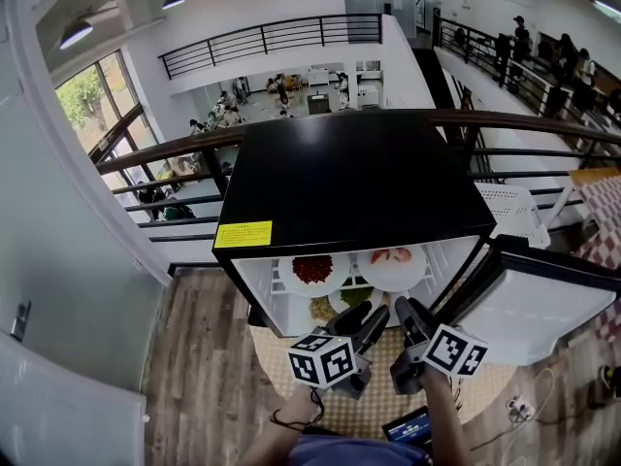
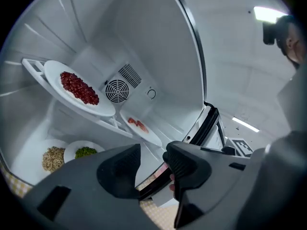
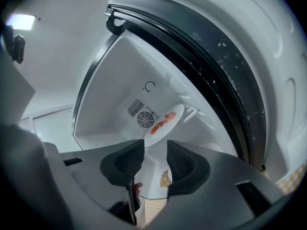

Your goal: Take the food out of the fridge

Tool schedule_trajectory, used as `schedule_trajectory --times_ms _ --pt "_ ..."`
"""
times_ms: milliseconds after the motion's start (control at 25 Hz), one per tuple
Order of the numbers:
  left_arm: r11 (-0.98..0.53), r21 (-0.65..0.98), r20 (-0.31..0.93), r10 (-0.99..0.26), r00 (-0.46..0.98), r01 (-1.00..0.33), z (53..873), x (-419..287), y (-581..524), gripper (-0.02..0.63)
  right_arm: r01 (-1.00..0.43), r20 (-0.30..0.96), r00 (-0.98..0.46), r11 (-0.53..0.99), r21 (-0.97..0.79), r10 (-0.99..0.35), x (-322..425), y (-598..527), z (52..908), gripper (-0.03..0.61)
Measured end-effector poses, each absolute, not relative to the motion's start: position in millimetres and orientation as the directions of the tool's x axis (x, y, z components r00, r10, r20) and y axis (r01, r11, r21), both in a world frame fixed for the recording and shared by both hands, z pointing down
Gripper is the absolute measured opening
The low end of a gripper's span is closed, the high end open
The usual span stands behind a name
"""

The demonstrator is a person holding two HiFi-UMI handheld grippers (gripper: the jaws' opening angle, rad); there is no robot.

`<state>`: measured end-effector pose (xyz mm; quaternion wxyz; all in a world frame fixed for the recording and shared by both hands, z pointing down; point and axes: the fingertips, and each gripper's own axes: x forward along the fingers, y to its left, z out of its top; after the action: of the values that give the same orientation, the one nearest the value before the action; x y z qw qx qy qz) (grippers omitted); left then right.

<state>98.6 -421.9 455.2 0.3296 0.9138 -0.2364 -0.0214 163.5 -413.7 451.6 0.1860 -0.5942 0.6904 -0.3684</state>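
Note:
A small black-topped fridge (image 1: 349, 178) stands open, its door (image 1: 529, 309) swung to the right. On the upper shelf sit a white plate of dark red food (image 1: 312, 270) (image 2: 79, 87) and a white plate of pink-red slices (image 1: 391, 257) (image 2: 138, 125) (image 3: 163, 122). Below lie a plate of green food (image 1: 356, 296) (image 2: 85, 152) and a heap of brownish grains (image 1: 323, 309) (image 2: 53, 158) (image 3: 165, 178). My left gripper (image 1: 376, 311) (image 2: 153, 159) and right gripper (image 1: 408, 309) (image 3: 156, 157) hover side by side at the fridge mouth, both open and holding nothing.
The door's dark seal (image 3: 201, 56) runs close on the right of the right gripper. The fridge stands on a checked mat (image 1: 369, 406) on a wooden floor, with a balcony railing (image 1: 175, 153) behind it. A small screen (image 1: 408, 425) lies near my feet.

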Motion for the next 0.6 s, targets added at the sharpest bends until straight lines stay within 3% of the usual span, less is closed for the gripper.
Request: schedule_trajectory --times_ms 320,480,600 --pt "-0.665 0.638 0.131 -0.401 0.906 -0.387 465 119 -445 0.192 -0.539 0.166 -0.177 -0.046 -0.841 -0.97 182 -442 464 0.169" --pt "-0.641 0.677 0.127 -0.383 0.915 -0.362 467 122 -451 0.207 -0.54 0.188 -0.156 -0.075 -0.838 -0.97 189 -446 466 0.167" --pt "-0.639 0.682 0.13 -0.372 0.919 -0.355 468 122 -451 0.21 -0.532 0.189 -0.143 -0.086 -0.842 -0.971 191 -448 465 0.086"
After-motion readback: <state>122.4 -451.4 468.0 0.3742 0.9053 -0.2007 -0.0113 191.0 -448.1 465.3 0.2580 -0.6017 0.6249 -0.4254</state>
